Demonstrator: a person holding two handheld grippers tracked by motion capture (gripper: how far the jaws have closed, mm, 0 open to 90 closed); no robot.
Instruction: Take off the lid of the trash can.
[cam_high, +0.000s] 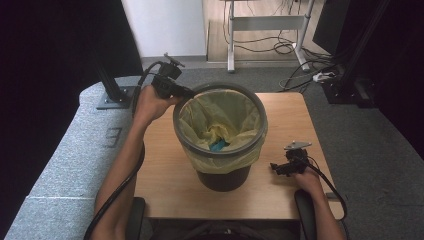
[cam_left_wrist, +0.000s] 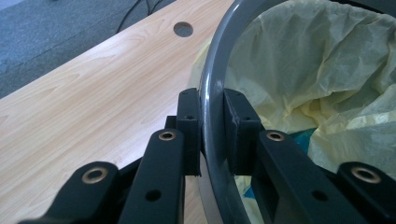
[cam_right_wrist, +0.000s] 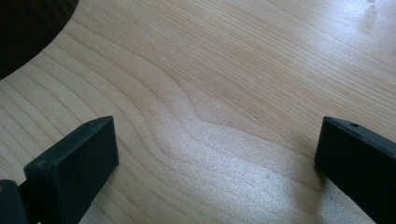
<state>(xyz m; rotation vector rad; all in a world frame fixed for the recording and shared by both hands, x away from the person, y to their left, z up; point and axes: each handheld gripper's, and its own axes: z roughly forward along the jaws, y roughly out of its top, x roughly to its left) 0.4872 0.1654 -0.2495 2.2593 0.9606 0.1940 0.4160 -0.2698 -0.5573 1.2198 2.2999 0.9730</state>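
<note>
A dark waste bin (cam_high: 222, 177) stands mid-table, lined with a yellow bag (cam_high: 220, 117) held under a grey rim ring (cam_high: 250, 147). Something blue (cam_high: 218, 145) lies at the bottom. My left gripper (cam_high: 186, 93) is at the bin's far-left rim, shut on the grey ring (cam_left_wrist: 211, 112), one pad outside it and one inside against the yellow bag (cam_left_wrist: 303, 70). My right gripper (cam_high: 273, 167) rests low at the bin's right, open, its jaws wide apart over bare wood (cam_right_wrist: 210, 116), with the bin's dark base (cam_right_wrist: 28, 32) at the upper left.
The wooden table (cam_high: 290, 115) has a round cable hole (cam_left_wrist: 183, 29). Grey carpet surrounds it, with a stand base (cam_high: 115, 97) at the far left, a desk frame and cables (cam_high: 280, 45) behind. Cables trail from both grippers along the person's forearms.
</note>
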